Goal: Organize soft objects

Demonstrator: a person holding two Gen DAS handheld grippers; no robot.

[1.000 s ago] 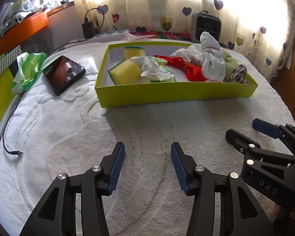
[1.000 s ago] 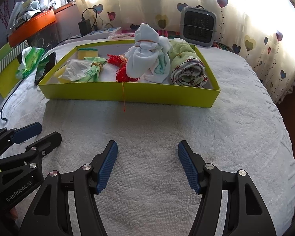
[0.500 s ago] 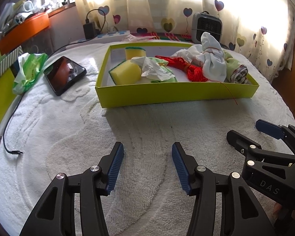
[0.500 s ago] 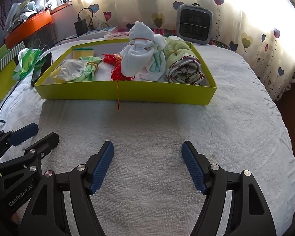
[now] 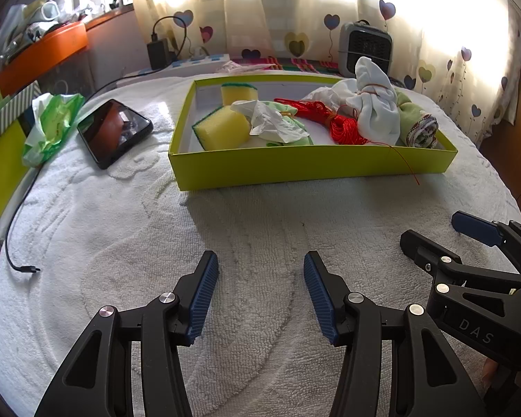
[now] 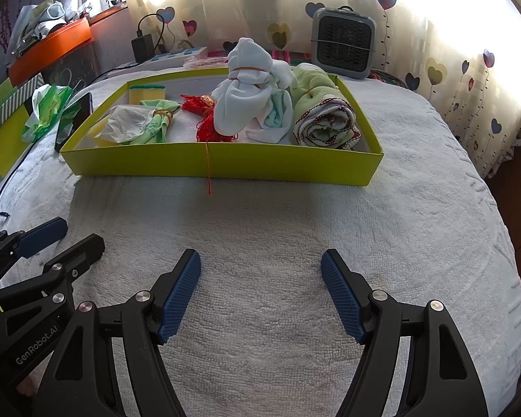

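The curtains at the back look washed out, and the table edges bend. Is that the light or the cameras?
Both. Left wrist view: sun through the curtains blows out to white, and the phone screen mirrors the room. Right wrist view: the same glare; the fisheye bows the yellow-green tray and the towel-covered table, and its corners go dark.

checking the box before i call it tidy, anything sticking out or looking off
One thing: a loose strand of the red cord trails over the front wall of the yellow-green box and dangles onto the white towel. The other soft items sit inside the box.
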